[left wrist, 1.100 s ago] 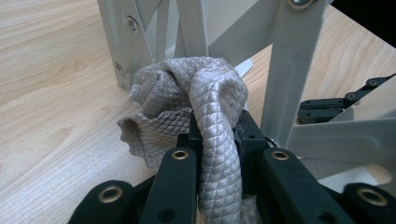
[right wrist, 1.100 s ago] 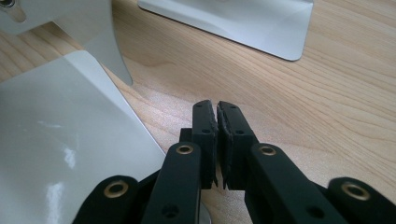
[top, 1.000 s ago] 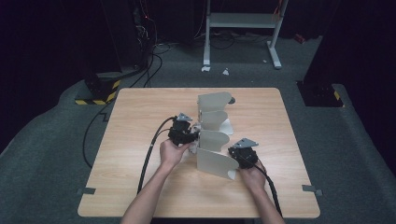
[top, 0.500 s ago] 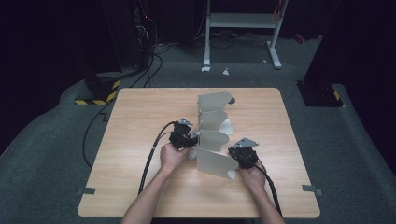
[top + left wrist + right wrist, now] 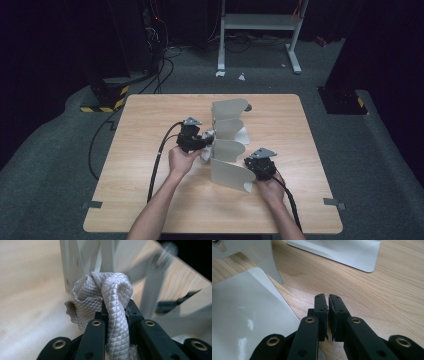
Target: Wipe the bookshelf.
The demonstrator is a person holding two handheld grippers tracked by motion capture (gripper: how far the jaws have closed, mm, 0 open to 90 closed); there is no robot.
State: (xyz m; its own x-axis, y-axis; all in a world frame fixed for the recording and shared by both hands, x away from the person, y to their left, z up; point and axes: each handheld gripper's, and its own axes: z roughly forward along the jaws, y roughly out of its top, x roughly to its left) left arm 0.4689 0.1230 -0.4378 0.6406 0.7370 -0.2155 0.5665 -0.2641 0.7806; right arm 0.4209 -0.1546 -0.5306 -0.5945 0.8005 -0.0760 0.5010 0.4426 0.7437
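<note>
From where I'm standing, the left gripper [image 5: 113, 315] has its jaws clamped tight on a bunched-up grey cloth [image 5: 105, 295], the kind with a little diamond weave. It's held up off the table [image 5: 150, 200], right at the left side of that white rack [image 5: 227, 150] with the curved dividers standing in a row. You can spot the cloth [image 5: 206, 137] from above too, poking out just past the left hand [image 5: 181, 160].

My guess on handling: the cloth is light and totally floppy, so it will sag and drape wherever it isn't pinched. The weave looks a bit grippy, so I doubt it slips out, but the loose folds hanging to the side could snag on a divider edge. Grabbing it by a thick bunch like this seems smart, more fabric between the pads than a single corner would give.

The rack looks like thin sheet material, stiff but probably light, so it would likely skid or tip if the cloth gets dragged hard across it.

The right gripper [image 5: 328, 312] is basically closed with nothing between its jaws, just a sliver of a gap. It sits low over the table at the right end of the nearest divider [image 5: 244, 312], close beside it, though I can't tell whether it's actually touching it.
</note>
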